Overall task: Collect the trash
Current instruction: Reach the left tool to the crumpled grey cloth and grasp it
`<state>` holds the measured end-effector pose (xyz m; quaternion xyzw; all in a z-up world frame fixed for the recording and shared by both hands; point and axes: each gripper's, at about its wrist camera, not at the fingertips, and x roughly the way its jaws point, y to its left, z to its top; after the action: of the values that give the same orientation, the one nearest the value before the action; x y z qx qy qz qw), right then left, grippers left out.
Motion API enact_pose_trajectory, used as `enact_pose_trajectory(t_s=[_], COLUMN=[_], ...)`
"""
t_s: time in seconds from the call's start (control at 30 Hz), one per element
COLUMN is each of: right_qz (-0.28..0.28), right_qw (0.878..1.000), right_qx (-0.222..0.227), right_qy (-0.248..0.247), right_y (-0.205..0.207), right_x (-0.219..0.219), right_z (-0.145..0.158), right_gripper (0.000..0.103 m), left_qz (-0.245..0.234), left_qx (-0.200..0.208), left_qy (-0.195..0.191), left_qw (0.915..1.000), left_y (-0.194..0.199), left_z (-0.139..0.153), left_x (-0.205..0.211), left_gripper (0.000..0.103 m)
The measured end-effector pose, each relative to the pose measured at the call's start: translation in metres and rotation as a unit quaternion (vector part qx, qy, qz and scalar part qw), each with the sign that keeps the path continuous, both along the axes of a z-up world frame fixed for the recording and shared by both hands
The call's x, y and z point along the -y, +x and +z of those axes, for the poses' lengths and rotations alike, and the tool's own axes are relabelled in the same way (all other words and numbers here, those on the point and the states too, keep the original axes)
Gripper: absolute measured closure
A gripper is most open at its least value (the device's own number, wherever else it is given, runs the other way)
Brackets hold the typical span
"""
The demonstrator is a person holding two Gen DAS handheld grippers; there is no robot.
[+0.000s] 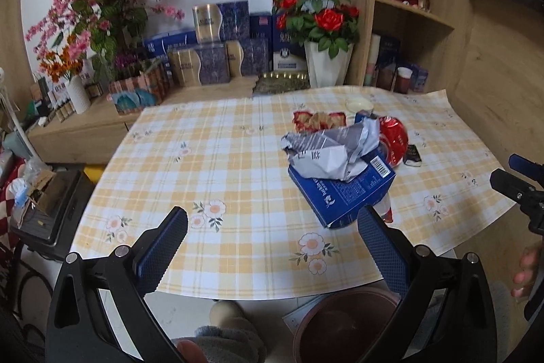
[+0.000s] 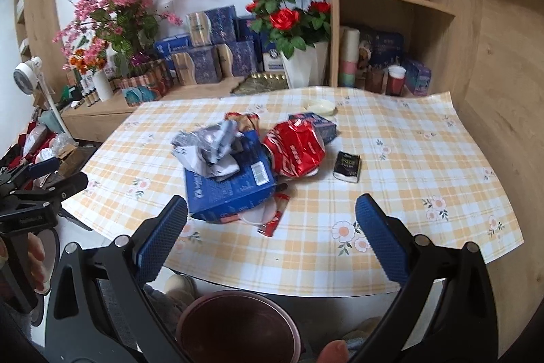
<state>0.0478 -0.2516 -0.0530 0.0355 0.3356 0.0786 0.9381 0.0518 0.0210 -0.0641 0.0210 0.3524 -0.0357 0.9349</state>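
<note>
Both the left gripper (image 1: 272,247) and the right gripper (image 2: 272,244) stand wide open, holding nothing. The trash pile (image 2: 251,159) lies ahead on the bench (image 2: 425,179), right of the left gripper, left of the right; its blue box (image 2: 231,193) seems nearest the right gripper.
</note>
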Motion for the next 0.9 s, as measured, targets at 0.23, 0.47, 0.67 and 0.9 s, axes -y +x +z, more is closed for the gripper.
enact_pose_trajectory(t_s=[0.23, 0.47, 0.67, 0.9], right_qz=[-0.015, -0.035, -0.045, -0.044], right_qw=[0.999, 0.999, 0.998, 0.998], right_qx=[-0.006, -0.023, -0.042, -0.047], right_qy=[-0.028, -0.030, -0.028, -0.028], right_y=[0.026, 0.042, 0.054, 0.066], right_x=[0.011, 0.030, 0.043, 0.043], right_z=[-0.018, -0.033, -0.051, -0.066], right_gripper=[0.006, 0.006, 0.006, 0.006], left_qz=[0.004, 0.001, -0.008, 0.012], left_qx=[-0.020, -0.033, -0.060, -0.130], left_qy=[-0.021, -0.036, -0.057, -0.210], left_qw=[0.9996, 0.9988, 0.9966, 0.9689], left_y=[0.033, 0.056, 0.070, 0.103], left_z=[-0.017, -0.033, -0.045, -0.048], left_x=[0.001, 0.006, 0.010, -0.009], left_gripper=[0.005, 0.005, 0.005, 0.005])
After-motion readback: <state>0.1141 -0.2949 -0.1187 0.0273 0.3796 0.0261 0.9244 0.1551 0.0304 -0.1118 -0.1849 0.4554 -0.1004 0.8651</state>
